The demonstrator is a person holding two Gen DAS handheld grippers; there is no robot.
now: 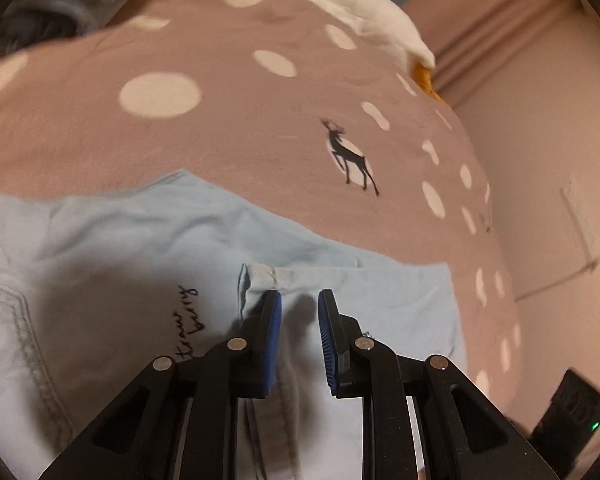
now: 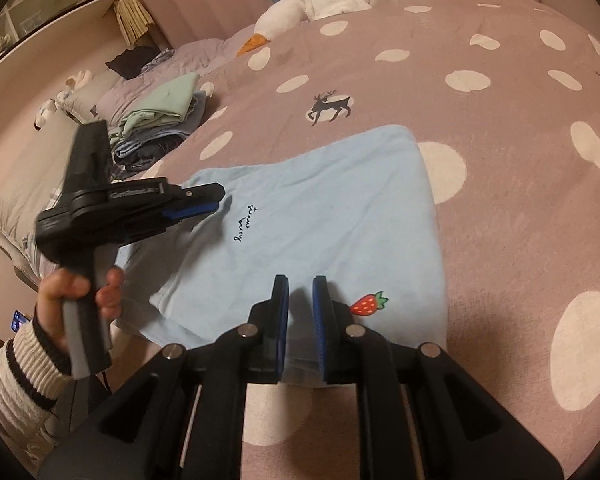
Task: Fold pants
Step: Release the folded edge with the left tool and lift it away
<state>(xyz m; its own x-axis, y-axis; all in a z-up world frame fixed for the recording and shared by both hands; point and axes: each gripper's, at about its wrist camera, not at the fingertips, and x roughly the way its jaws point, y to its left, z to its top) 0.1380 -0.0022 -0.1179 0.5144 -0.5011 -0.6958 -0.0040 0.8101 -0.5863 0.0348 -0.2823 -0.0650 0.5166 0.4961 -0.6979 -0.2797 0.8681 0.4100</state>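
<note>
Light blue pants (image 2: 320, 216) lie folded on the bed, with black script lettering (image 2: 246, 222) and a red strawberry patch (image 2: 369, 303). My left gripper (image 1: 299, 304) is open, its blue pads on either side of a raised fold of the pants (image 1: 268, 276) without pinching it. In the right wrist view the left gripper (image 2: 216, 200) hovers at the pants' left edge. My right gripper (image 2: 300, 288) is open over the near edge of the pants, just left of the strawberry, with nothing between its pads.
The bed cover (image 2: 500, 120) is mauve with white dots and deer prints. A white goose plush (image 2: 340, 0) lies at the far side. A stack of folded clothes (image 2: 160, 120) sits at the left. A wall (image 1: 560, 160) lies right of the bed.
</note>
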